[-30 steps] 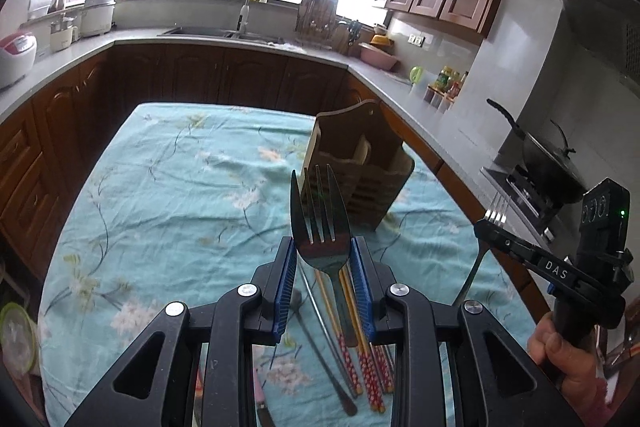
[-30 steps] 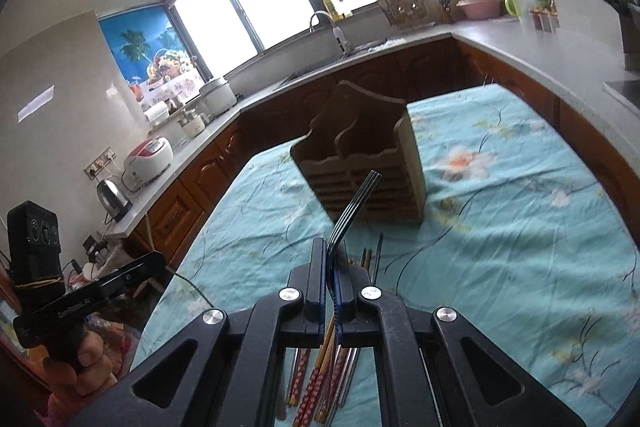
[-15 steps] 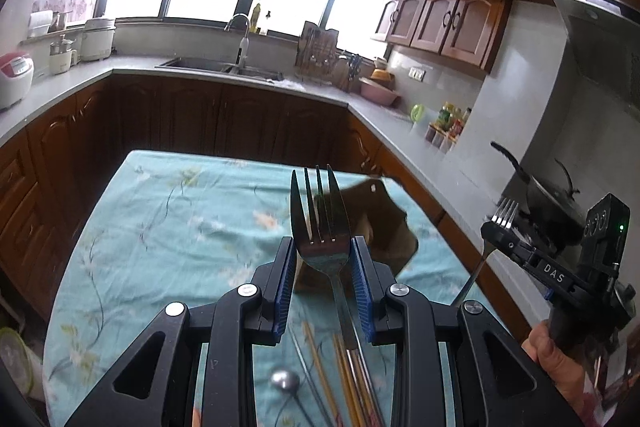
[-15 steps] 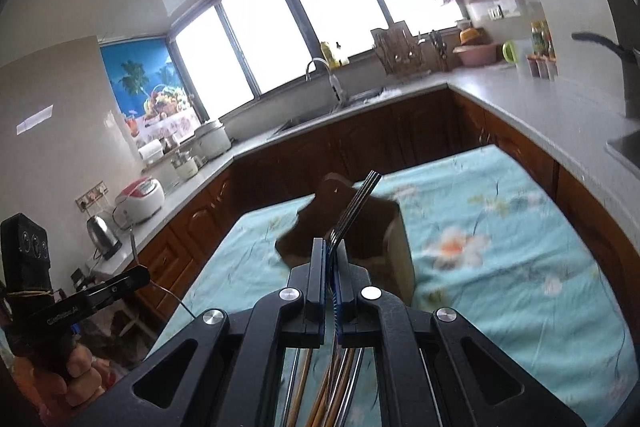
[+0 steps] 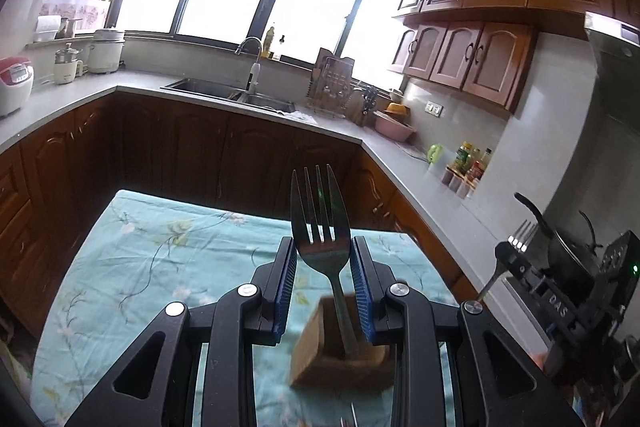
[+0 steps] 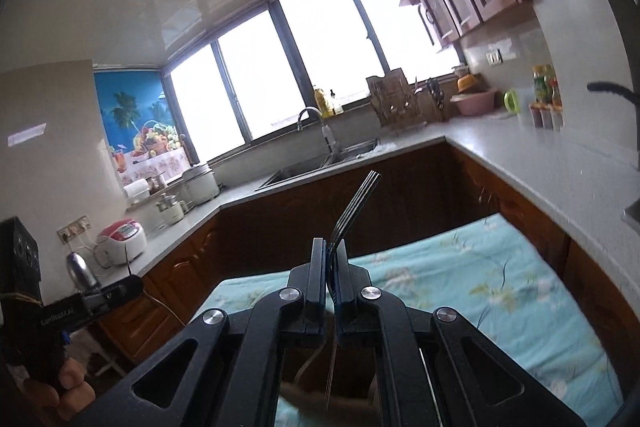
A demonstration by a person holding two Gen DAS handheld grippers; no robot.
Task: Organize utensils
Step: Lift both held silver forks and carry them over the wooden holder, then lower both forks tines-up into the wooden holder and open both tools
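Right tool closed on a fork, tines up and tilted right, above worktop with blue floral cloth, blurred wooden holder below.

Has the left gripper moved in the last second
Yes. The left gripper, shut on its fork, has risen and tilted up: the wooden utensil holder dropped from mid-frame to the bottom.

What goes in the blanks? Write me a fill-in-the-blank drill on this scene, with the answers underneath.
1. The left tongs grip a fork whose tines point ____.
2. Its handle reaches down into the ____ utensil holder.
3. The second fork is clamped in the ____ tongs.

Missing words: up; wooden; right
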